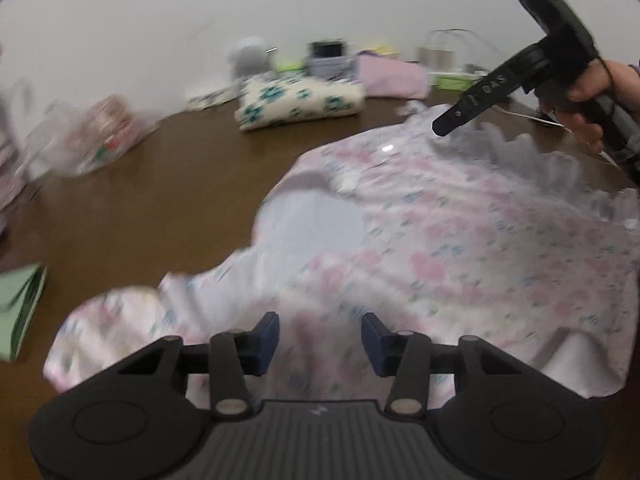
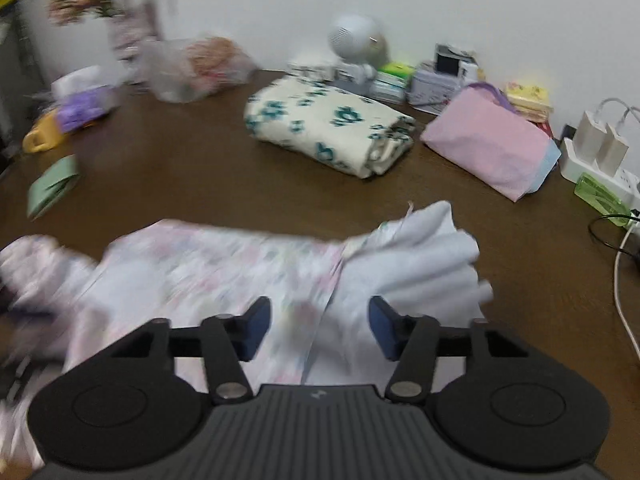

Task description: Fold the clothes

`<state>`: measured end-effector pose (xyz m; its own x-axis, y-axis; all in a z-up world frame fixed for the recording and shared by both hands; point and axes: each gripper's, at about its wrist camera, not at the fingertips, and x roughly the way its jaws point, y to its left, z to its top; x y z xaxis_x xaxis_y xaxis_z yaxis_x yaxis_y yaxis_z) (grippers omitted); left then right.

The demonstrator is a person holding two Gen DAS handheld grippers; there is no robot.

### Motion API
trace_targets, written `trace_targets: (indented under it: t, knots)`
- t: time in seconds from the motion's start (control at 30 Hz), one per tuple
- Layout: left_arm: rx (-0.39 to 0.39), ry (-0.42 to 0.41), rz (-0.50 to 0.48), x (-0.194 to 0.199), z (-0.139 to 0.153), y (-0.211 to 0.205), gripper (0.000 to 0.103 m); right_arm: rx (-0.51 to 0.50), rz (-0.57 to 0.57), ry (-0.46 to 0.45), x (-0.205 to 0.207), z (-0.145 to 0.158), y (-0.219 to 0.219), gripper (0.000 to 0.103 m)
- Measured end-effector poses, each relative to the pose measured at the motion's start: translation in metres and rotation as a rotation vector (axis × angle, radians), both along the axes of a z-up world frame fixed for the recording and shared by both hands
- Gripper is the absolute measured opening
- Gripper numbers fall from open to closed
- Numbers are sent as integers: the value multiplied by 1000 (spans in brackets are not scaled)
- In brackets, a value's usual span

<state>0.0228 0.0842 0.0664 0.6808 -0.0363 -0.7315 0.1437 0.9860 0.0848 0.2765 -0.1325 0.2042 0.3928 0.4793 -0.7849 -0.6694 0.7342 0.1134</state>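
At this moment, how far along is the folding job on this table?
Done: one cream garment with teal flowers lies folded near the back of the table. In hand: the pink floral garment is spread out, rumpled and unfolded; the left gripper and right gripper hover over it with jaws open, gripping nothing. Left: every fold of this garment.

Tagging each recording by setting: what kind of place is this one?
Probably a lived-in home room, not a lab: a brown wooden table against a plain wall, cluttered with a power strip with chargers, a tissue box and a folded floral cloth.
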Motion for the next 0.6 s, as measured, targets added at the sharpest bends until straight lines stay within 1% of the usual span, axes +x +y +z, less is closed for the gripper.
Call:
trace_targets:
  t: [0.07,0.1,0.13,0.17,0.2,0.27,0.37,0.43,0.47,0.5,0.57,0.6]
  knots:
    - [-33,1,28,-4,-3,10,42,35,-26,76,12,-14,6,50]
    - [-52,1,37,-6,-4,15,42,48,-46,123,17,-22,6,38]
    - [-62,0,40,-7,-4,18,42,63,-61,153,19,-27,4,19]
    - [-62,-1,39,-8,-3,20,42,77,-73,149,17,-30,1,8]
    - [-59,-3,36,-7,-3,22,42,73,-84,132,13,-31,-1,1]
    - [-61,-5,27,-6,-3,27,42,65,-108,99,7,-34,-6,1]
    - [-69,-7,25,3,-3,33,42,11,-191,30,1,-31,-17,0]
    - [-58,-14,11,9,-4,35,45,17,-164,25,-9,-23,-27,1]
    - [-48,-12,16,10,-2,35,49,19,-150,22,-14,-19,-32,3]
    - [-37,-7,29,11,0,37,47,22,-136,19,-18,-16,-37,8]
    - [-22,-9,52,7,7,39,40,28,-108,13,-28,-8,-47,25]
    - [-40,-38,37,-4,15,41,42,30,-94,11,-33,-5,-52,43]
